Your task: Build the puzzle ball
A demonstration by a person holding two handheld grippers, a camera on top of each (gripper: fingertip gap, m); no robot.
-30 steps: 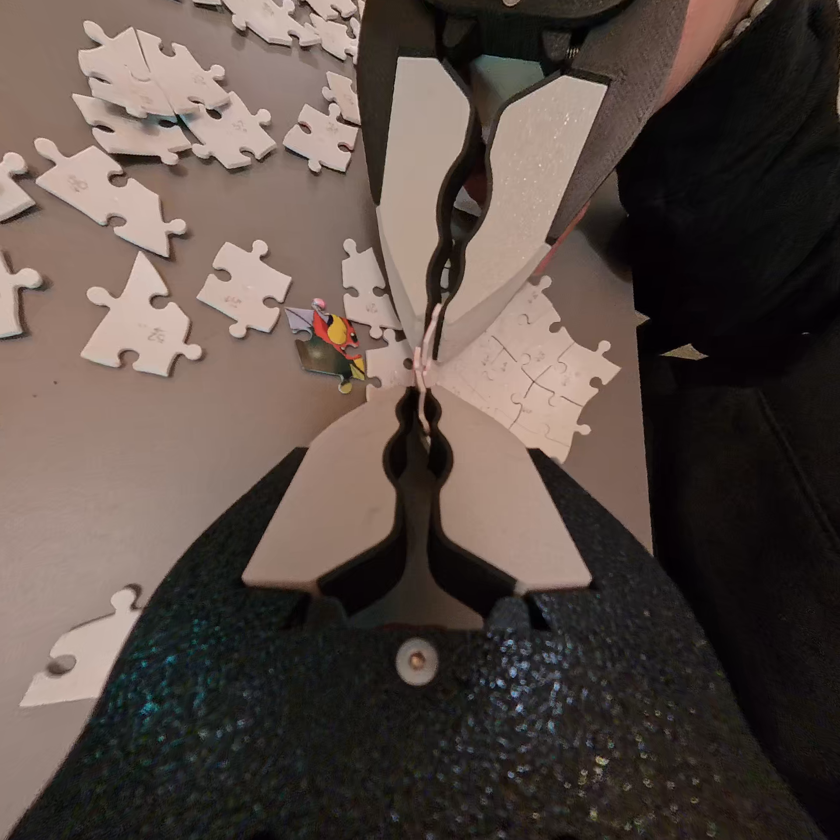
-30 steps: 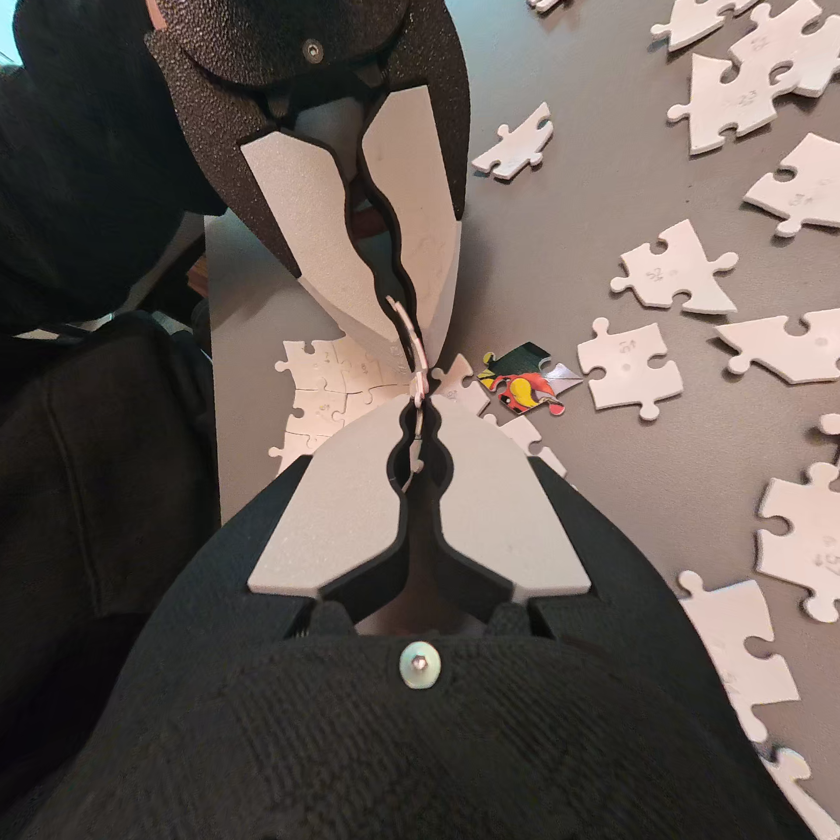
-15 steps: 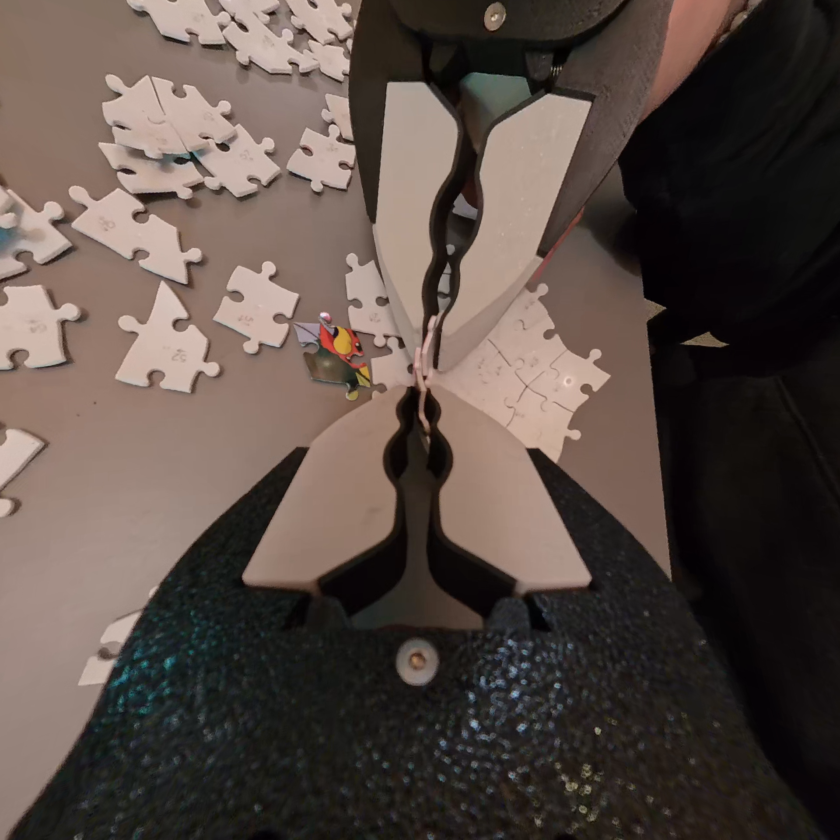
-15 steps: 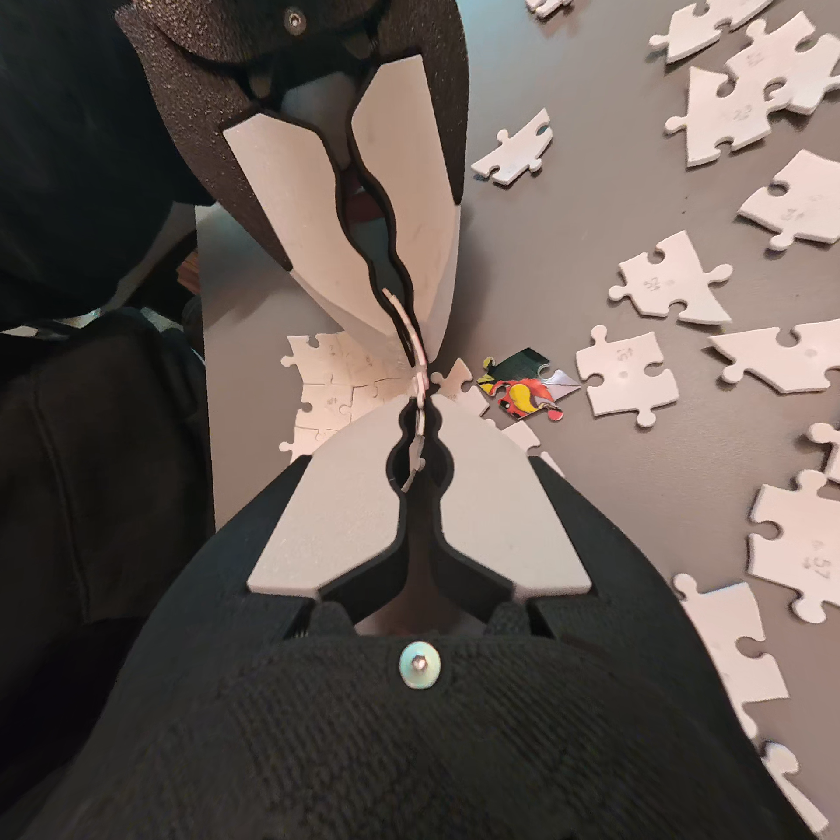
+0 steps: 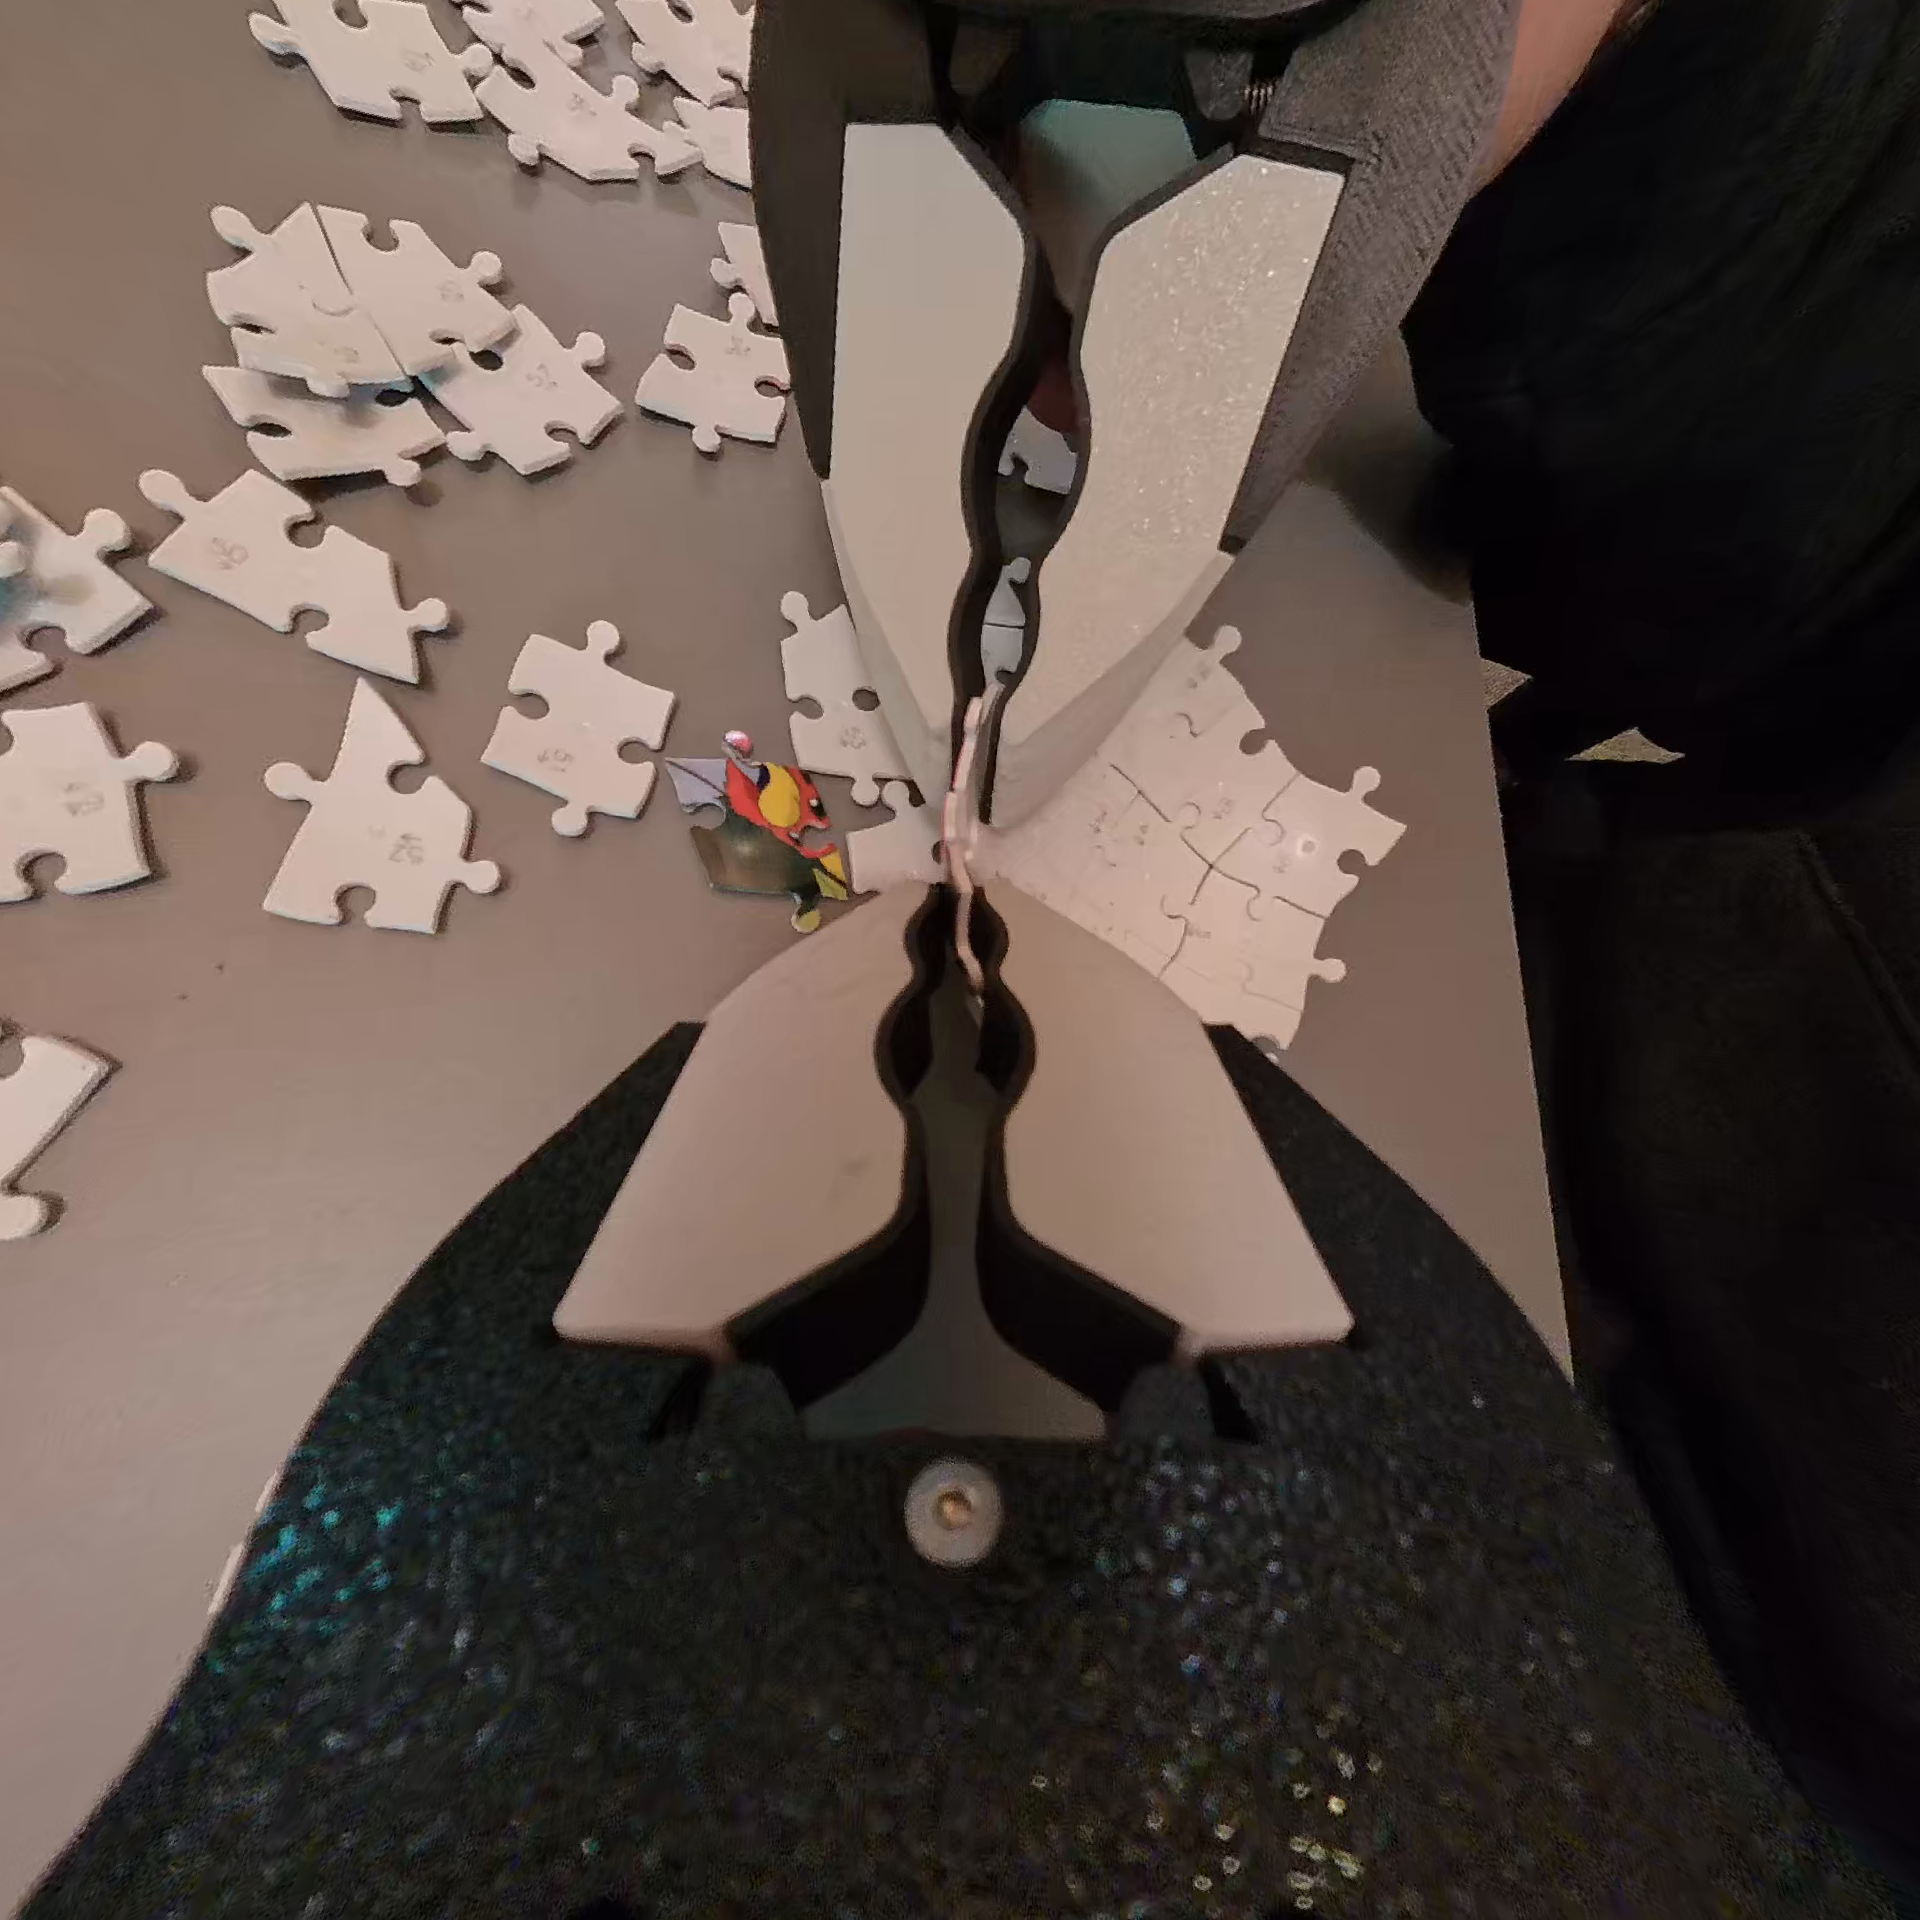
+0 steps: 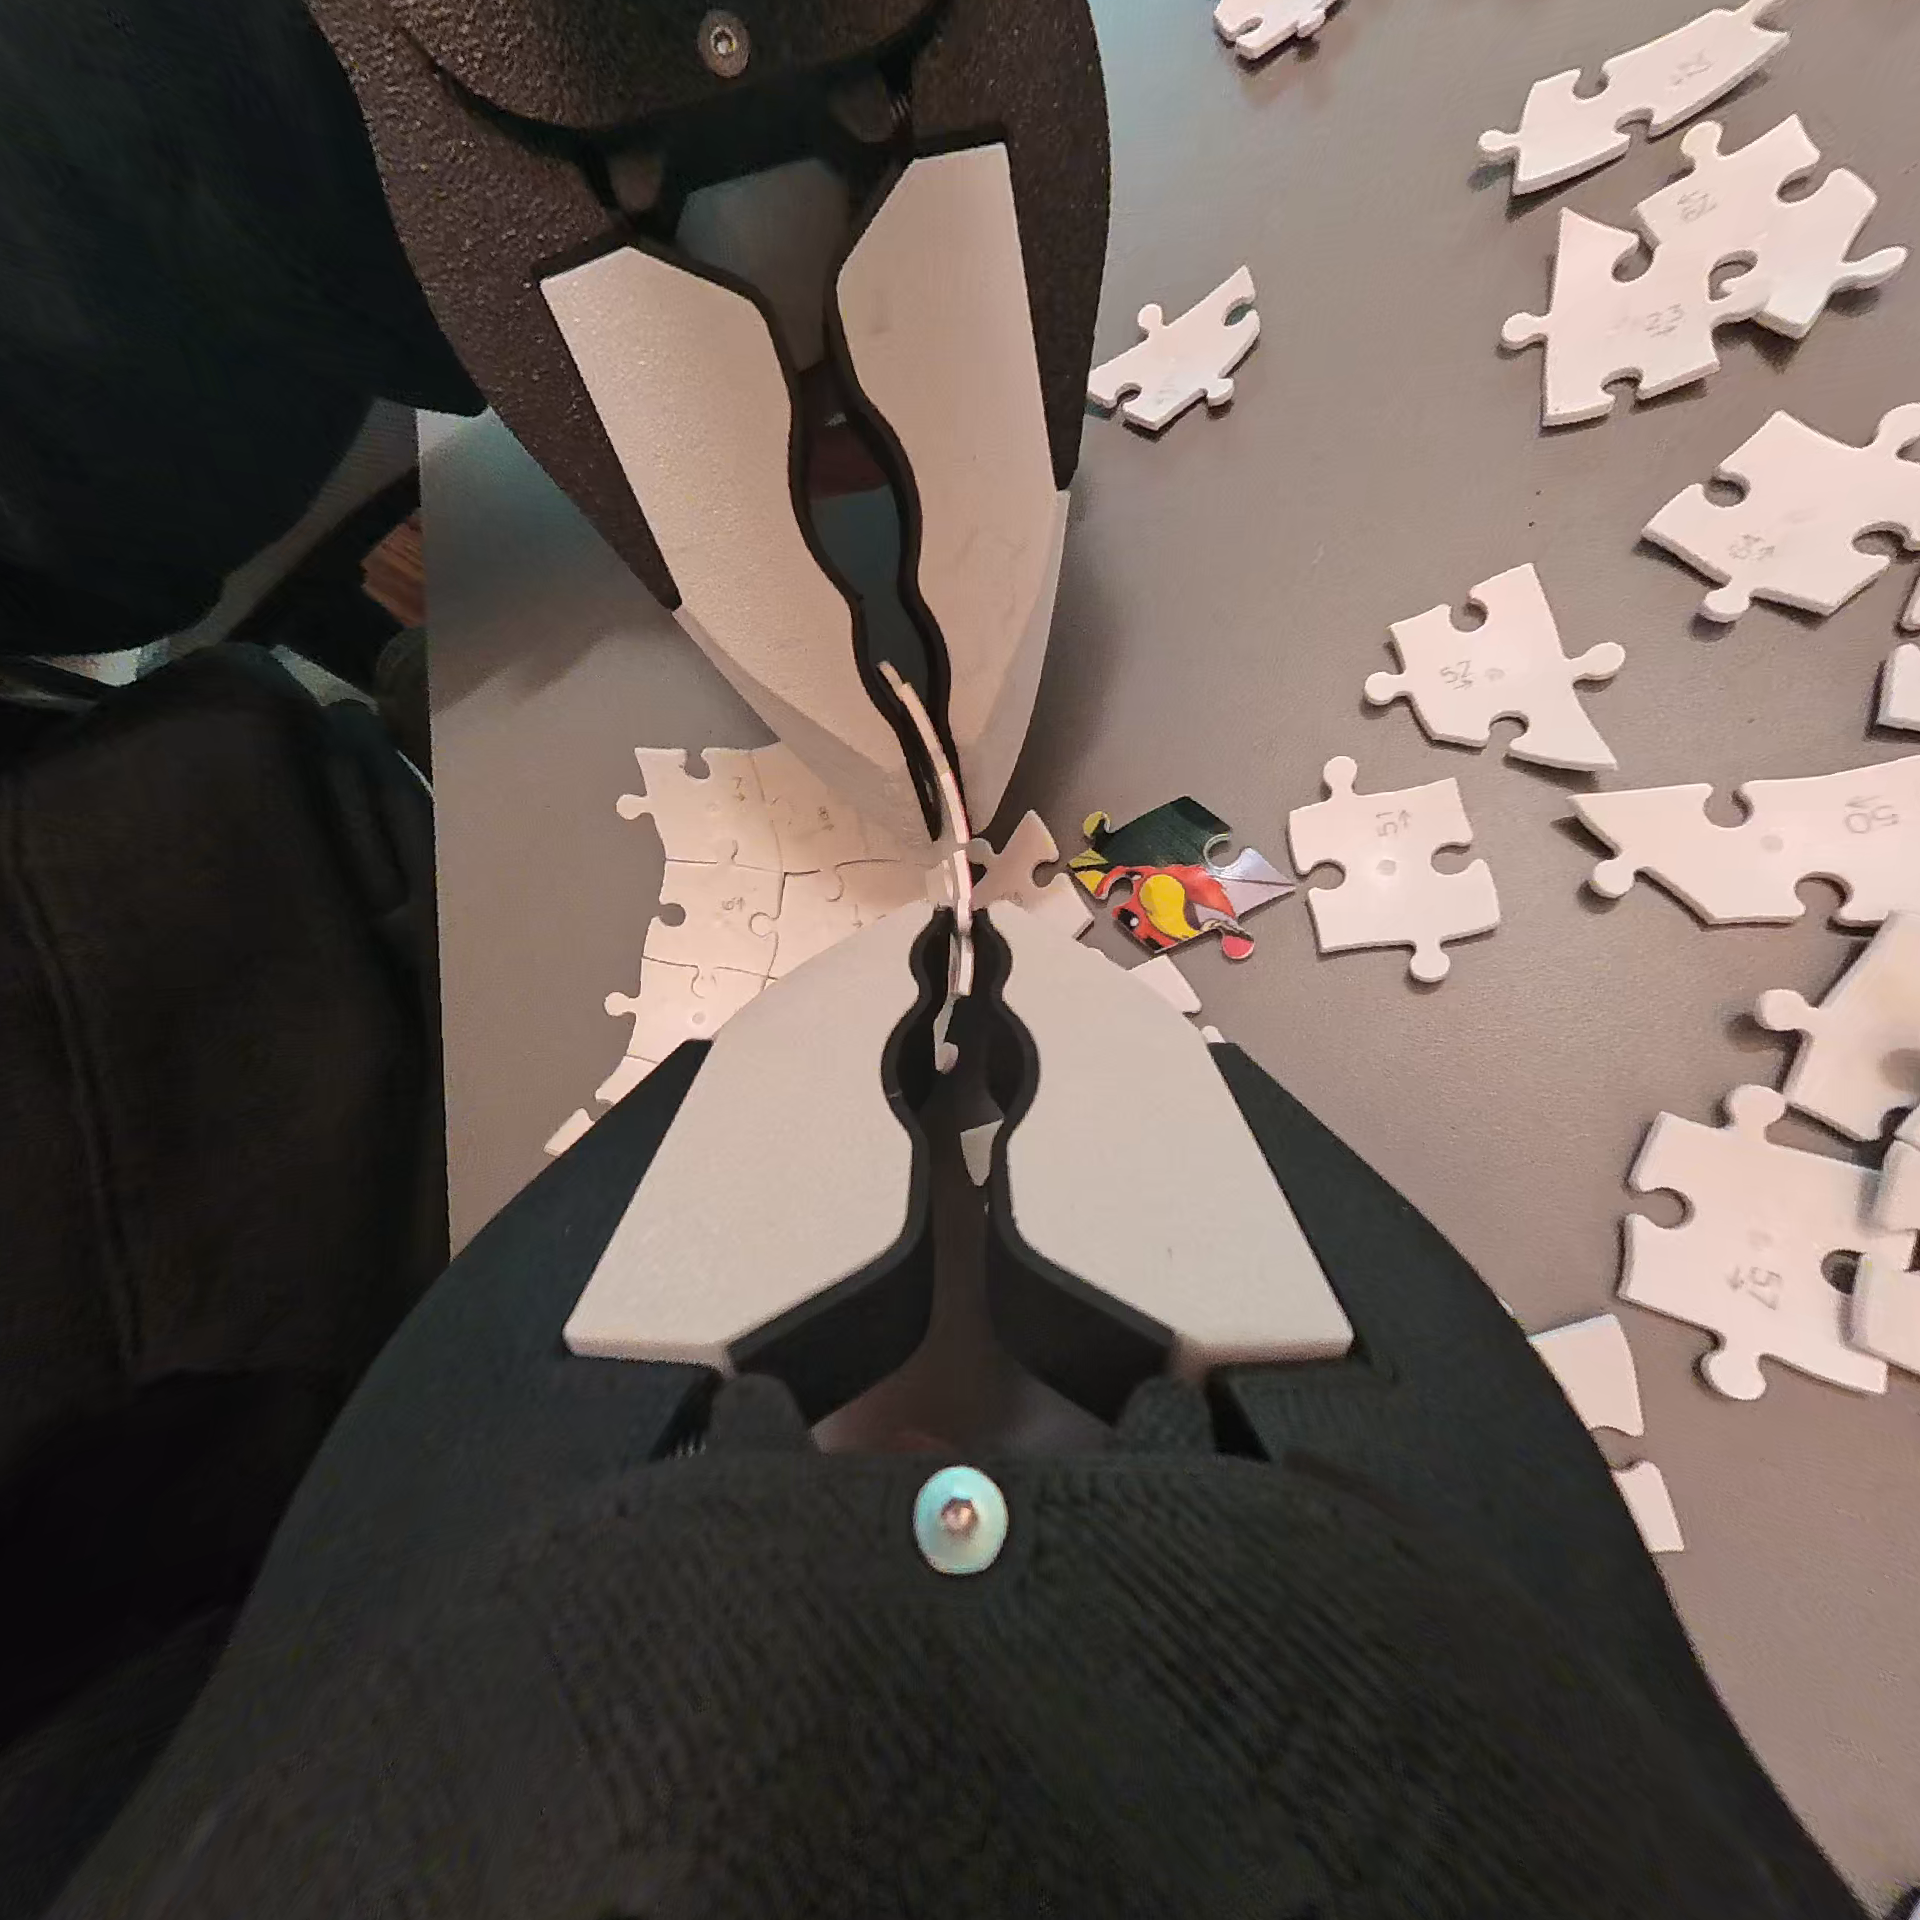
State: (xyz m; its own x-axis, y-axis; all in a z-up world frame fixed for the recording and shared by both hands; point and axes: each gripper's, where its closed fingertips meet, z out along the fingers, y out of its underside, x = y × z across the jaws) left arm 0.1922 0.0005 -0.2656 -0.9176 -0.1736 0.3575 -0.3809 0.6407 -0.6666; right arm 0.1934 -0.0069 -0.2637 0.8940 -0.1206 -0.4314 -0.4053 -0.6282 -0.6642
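Observation:
The two grippers face each other tip to tip above a grey table. My left gripper is shut on a thin white puzzle piece held edge-on. My right gripper is shut on another white puzzle piece, also edge-on. The two pieces meet between the fingertips. In the right wrist view the left gripper comes in from the top with its piece. In the left wrist view the right gripper comes in from the top. Below them lies a joined patch of white pieces, also seen in the right wrist view.
One picture-side-up piece in red, yellow and dark green lies beside the patch. Several loose white pieces, backs up, are scattered over the table. The table edge runs beside a person in dark clothing.
Both grippers stay shut on their pieces, tip to tip. The pair has drifted slightly over the table, so the loose pieces sit a little differently in both views.

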